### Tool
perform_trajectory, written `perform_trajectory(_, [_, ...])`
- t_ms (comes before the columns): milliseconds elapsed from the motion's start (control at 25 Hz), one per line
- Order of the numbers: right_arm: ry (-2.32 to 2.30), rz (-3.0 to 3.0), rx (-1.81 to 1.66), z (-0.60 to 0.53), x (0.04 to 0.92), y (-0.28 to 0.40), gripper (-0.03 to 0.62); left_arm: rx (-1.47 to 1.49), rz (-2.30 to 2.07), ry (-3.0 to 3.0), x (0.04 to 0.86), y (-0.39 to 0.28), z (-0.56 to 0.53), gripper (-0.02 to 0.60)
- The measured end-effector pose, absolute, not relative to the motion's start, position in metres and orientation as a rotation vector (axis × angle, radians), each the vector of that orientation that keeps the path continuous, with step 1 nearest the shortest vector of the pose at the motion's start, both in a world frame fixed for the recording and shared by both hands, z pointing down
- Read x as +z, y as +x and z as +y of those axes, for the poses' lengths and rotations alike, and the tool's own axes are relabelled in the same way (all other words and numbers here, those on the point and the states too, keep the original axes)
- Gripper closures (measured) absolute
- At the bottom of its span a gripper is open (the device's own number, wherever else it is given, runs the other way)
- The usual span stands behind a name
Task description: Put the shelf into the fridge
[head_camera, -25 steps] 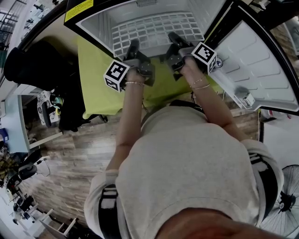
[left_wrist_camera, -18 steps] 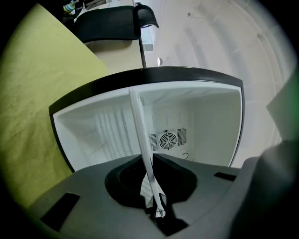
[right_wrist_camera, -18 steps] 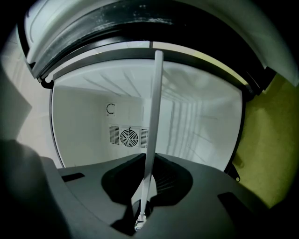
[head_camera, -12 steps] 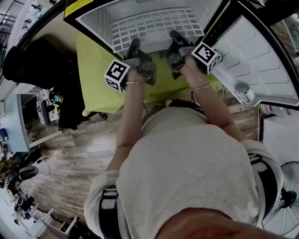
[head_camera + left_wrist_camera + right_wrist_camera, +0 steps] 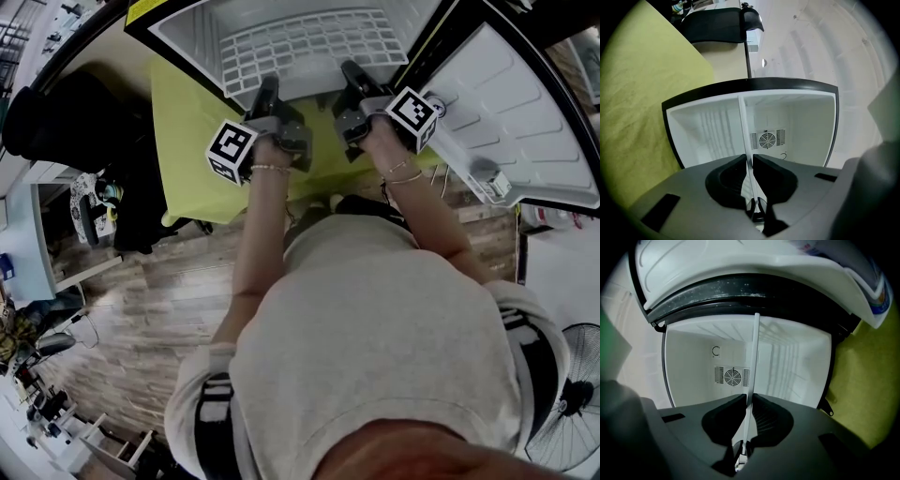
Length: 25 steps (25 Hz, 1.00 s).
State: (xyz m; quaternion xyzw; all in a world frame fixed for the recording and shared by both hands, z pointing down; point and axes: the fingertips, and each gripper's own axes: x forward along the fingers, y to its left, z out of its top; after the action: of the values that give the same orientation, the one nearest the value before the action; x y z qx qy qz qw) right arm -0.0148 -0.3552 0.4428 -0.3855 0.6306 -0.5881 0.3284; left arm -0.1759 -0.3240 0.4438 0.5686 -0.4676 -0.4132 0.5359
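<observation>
The left gripper (image 5: 749,161) is closed onto the near rim of the shelf (image 5: 743,123), which is seen edge-on as a thin white line running from between the jaws toward 12 o'clock. The right gripper (image 5: 748,401) is clamped on the same rim in the same way, its jaws nearly together with only the thin edge between them.

In the head view the 2 grippers are seen side by side, each pinching the front rim of the white wire grid. The grid is carried roughly level and reaches toward 12 o'clock into the open mouth of the fridge (image 5: 187,42). Most of the grid is seen within the cavity. Whether its side edges are seated on the moulded wall ribs cannot be told. A fan vent (image 5: 767,139) is seen on the back wall beyond the shelf. The open door (image 5: 525,122) stands at 3 o'clock of the right gripper, and a yellow-green cloth (image 5: 192,141) lies at 9 o'clock of the left one.

The shelf is judged to be light and stiff, with a smooth, narrow rim that could be twisted out of a pinch. It is best held at 2 spots spread along the front rim, so that tilting and racking are avoided. Care is called for so that the far corners are not jammed against the ribs.
</observation>
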Motion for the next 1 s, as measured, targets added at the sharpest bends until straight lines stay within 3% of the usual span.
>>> perform_trajectory(1000, [-1.012, 1.676, -1.496, -0.3507, 0.4406, -0.0154, 0.551, -1.020, -1.152, 1.343, 0.4413, -0.1764, -0.3177, 0.546])
